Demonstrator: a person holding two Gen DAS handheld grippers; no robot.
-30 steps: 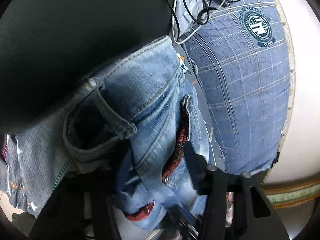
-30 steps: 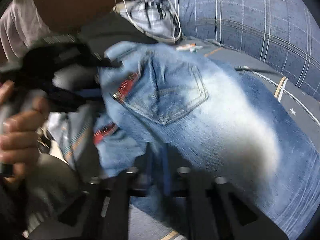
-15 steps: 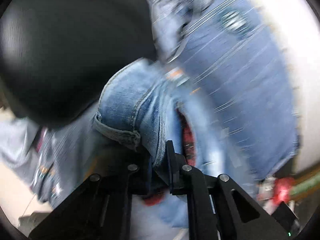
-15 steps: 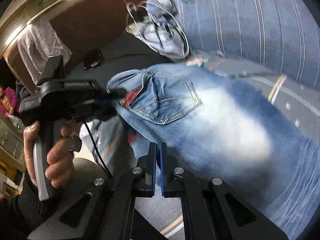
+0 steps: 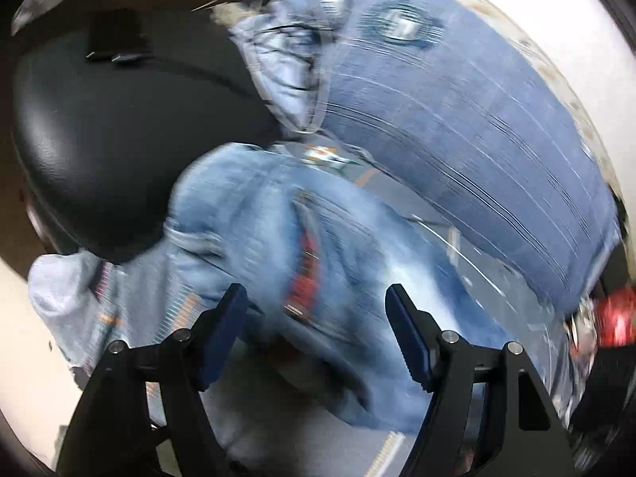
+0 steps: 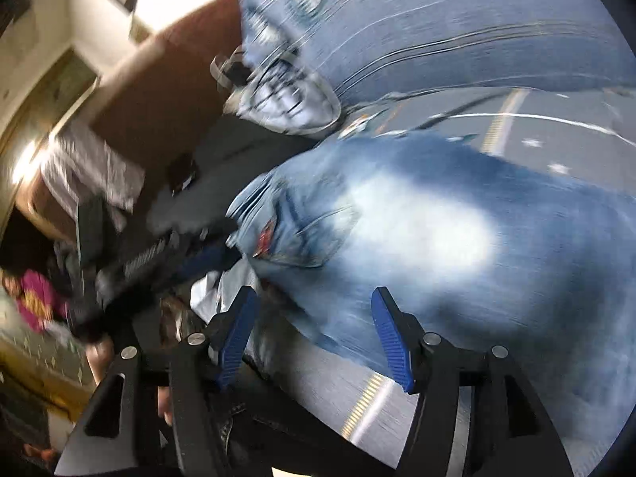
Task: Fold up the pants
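Note:
Faded blue jeans (image 5: 254,238) with red pocket trim lie bunched on a grey bed sheet (image 5: 318,449). In the right wrist view the jeans (image 6: 437,238) spread to the right, back pocket up. My left gripper (image 5: 316,298) is open, its blue pads apart just above the jeans, holding nothing. My right gripper (image 6: 314,302) is open too, pads apart over the jeans' near edge. The left gripper's body (image 6: 159,254) shows blurred at the jeans' waistband. Both views are motion-blurred.
A blue plaid pillow (image 5: 457,127) lies behind the jeans. A black rounded cushion (image 5: 111,135) is at left. Tangled cables on a light cloth (image 6: 286,95) lie by the pillow. A brown headboard (image 6: 159,91) stands at the back.
Both grippers were shut on the jeans half a second ago and have opened and let go. The jeans have dropped onto the sheet, and both cameras have pulled back.

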